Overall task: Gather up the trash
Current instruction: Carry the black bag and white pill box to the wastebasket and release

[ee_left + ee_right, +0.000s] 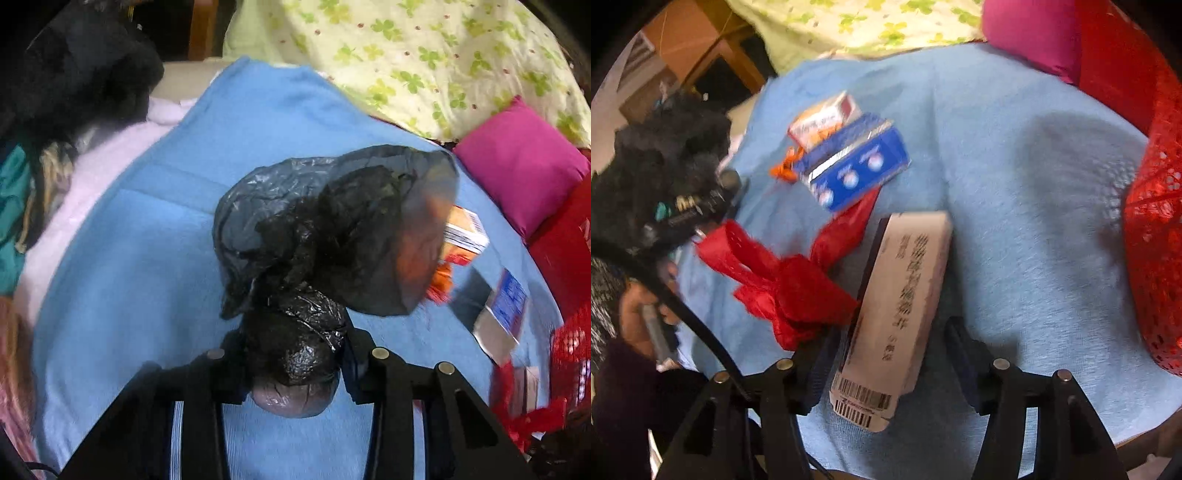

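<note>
Blue blanket (147, 240): left claw (295, 354) grips black bag (314, 229); right claw (886, 354) open astride box (897, 295).

On the blue blanket (1015, 155) I count three cartons: one beige box (897, 306), one blue box (857, 170), one orange-and-white box (823, 118). One red ribbon bow (790, 288), one black plastic bag (317, 229), one pink cushion (521, 162), one red mesh basket (1156, 258)

Beige carton (897, 314) — blurred Chinese print and barcode, nothing legible — other boxes unreadable
</note>
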`<state>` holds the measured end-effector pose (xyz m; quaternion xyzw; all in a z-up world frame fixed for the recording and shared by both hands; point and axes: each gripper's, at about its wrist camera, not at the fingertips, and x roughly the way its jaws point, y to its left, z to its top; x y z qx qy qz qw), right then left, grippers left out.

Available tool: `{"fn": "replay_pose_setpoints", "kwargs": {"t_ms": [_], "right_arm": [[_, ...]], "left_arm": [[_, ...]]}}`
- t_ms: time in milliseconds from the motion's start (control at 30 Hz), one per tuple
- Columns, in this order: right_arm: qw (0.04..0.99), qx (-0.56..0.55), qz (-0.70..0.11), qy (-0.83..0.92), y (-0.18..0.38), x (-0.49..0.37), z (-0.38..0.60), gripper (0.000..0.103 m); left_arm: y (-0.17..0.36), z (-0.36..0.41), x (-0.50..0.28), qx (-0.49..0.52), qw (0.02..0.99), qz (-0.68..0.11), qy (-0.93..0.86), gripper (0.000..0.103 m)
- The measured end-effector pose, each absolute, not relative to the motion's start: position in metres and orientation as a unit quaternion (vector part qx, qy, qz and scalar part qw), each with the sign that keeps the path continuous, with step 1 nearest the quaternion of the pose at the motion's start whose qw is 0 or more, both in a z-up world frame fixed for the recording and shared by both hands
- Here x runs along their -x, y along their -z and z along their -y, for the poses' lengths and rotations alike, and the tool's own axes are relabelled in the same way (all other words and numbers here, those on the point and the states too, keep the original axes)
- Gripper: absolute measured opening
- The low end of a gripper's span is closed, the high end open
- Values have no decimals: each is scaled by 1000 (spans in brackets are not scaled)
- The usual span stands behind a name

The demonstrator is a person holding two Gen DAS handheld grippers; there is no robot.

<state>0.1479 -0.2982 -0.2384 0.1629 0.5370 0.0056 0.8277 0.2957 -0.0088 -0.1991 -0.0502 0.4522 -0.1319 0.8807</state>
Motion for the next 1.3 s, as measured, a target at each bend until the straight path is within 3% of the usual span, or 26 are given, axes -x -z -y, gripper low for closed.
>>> {"fn": "replay_pose_setpoints", "kwargs": {"t_ms": [133, 467, 700, 867, 1100, 1300], "right_arm": [[838, -94, -538, 5, 239, -148, 278, 63], [828, -250, -500, -34, 217, -106, 317, 63], [859, -210, -466, 42, 200, -129, 326, 63], [847, -206, -486, 53, 220, -160, 314, 62], [844, -170, -504, 67, 236, -173, 296, 50], [857, -173, -481, 61, 231, -168, 300, 49]], "left_arm": [[188, 21, -267, 54, 883, -438, 159, 40], [170, 28, -212, 58, 891, -390, 226, 40], [170, 47, -208, 3, 896, -381, 227, 40], [174, 60, -201, -40, 898, -378, 223, 40], [174, 60, -200, -49, 902, -375, 210, 40], [173, 58, -197, -47, 908, -369, 193, 40]]}}
